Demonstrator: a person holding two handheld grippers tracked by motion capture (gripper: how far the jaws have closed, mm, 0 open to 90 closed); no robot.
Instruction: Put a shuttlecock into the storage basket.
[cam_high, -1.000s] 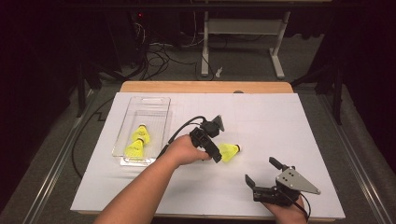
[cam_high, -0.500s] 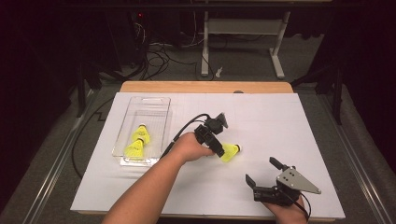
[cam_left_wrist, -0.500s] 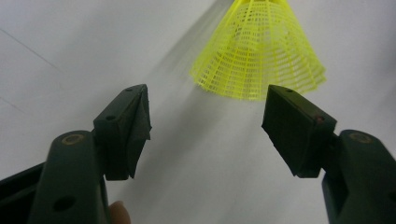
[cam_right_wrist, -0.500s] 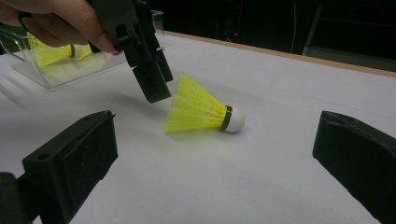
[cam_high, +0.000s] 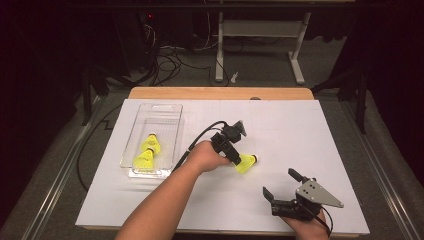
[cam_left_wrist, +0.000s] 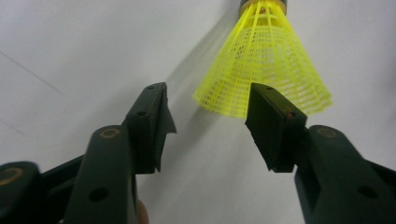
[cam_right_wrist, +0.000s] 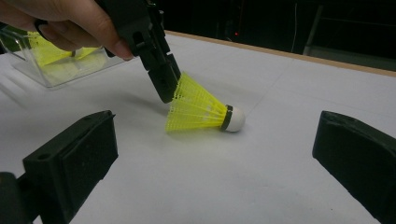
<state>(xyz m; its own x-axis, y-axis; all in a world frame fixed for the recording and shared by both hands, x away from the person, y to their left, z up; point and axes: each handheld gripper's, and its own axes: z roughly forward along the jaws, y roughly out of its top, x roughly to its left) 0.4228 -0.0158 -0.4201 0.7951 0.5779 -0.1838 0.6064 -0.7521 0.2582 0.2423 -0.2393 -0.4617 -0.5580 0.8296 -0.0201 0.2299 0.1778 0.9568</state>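
A yellow shuttlecock (cam_high: 246, 163) (cam_right_wrist: 201, 110) (cam_left_wrist: 264, 65) with a white cork tip lies on its side on the white table. My left gripper (cam_high: 237, 159) (cam_left_wrist: 208, 126) (cam_right_wrist: 164, 88) is open, tipped down at the skirt's wide end; one jaw overlaps the skirt's edge, the other stands off to the side over bare table. My right gripper (cam_high: 281, 184) (cam_right_wrist: 215, 158) rests open near the table's front right edge, pointed at the shuttlecock, nothing between its jaws.
A clear plastic tray (cam_high: 170, 117) (cam_right_wrist: 28, 70) at the left holds two more yellow shuttlecocks (cam_high: 145, 152). The white sheet (cam_high: 300, 125) covers the table up to a wooden back edge. A black cable (cam_high: 197, 140) trails from the left gripper.
The left gripper has edged a little to the right and down onto the shuttlecock's skirt. The right gripper has stayed in place.
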